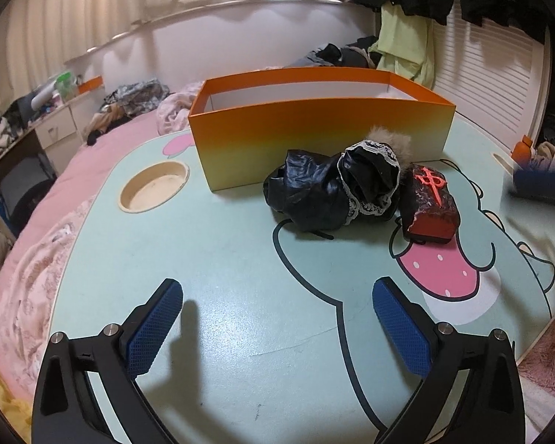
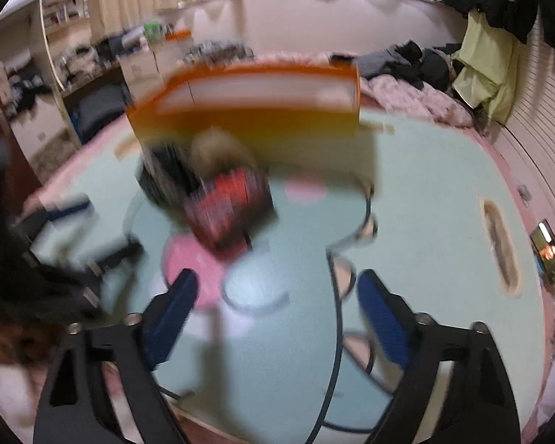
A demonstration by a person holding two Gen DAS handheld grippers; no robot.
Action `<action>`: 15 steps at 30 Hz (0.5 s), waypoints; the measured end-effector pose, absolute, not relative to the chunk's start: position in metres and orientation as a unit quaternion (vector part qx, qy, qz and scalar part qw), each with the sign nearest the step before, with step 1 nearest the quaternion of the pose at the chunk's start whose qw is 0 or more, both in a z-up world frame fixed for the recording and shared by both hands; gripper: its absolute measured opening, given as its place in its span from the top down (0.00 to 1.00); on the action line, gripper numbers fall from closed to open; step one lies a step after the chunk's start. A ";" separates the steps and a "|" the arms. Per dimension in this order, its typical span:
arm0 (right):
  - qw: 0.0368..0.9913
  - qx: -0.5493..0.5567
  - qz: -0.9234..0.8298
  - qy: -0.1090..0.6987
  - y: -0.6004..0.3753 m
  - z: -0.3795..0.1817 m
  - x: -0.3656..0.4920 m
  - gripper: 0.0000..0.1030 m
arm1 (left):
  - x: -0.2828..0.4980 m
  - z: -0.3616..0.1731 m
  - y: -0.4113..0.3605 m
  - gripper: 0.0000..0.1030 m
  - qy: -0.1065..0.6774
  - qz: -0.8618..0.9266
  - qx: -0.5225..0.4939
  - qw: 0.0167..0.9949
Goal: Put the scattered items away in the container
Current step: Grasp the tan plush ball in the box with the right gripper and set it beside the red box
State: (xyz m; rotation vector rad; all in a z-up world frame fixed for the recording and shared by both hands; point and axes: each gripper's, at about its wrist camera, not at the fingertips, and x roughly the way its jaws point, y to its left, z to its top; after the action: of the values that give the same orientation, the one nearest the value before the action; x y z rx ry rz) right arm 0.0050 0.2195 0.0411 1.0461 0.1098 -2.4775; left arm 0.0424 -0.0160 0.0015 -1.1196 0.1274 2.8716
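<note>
An orange open box point(image 1: 314, 137) stands at the back of a pale green cartoon-print table point(image 1: 240, 296). In front of it lie a crumpled black garment with white lace trim point(image 1: 333, 192), a tan fur tuft point(image 1: 384, 137) behind it, and a dark red block with a red symbol point(image 1: 431, 203). My left gripper point(image 1: 277, 299) is open and empty, low over the table, short of these items. My right gripper point(image 2: 277, 288) is open and empty; its view is motion-blurred, with the red block point(image 2: 233, 211), the black garment point(image 2: 166, 181) and the box point(image 2: 248, 114) ahead.
A round cup recess point(image 1: 154, 184) is set in the table's left side, and a slot point(image 2: 499, 244) in its right side. The table sits on a pink bed point(image 1: 29, 259). Clothes pile at the bed's far end point(image 1: 336, 53). The other gripper's blue pad shows blurred at the right edge point(image 1: 540, 179).
</note>
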 end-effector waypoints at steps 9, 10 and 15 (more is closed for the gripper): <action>0.232 0.440 -0.863 0.091 0.160 0.105 -0.115 0.45 | 0.043 0.003 -0.018 0.01 0.042 0.931 -0.361 0.030; 0.225 0.468 -0.850 0.081 0.156 0.096 -0.130 0.49 | 0.043 0.003 -0.018 0.01 0.041 0.931 -0.361 0.031; 0.195 0.513 -0.832 0.077 0.149 0.063 -0.167 0.51 | 0.042 0.003 -0.018 0.01 0.041 0.931 -0.361 0.033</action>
State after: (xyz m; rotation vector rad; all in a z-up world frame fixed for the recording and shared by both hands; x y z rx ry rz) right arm -0.1668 0.1487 0.0625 1.4383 0.2169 -2.3333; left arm 0.0419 -0.0177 0.0033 -1.1097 0.1250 2.8660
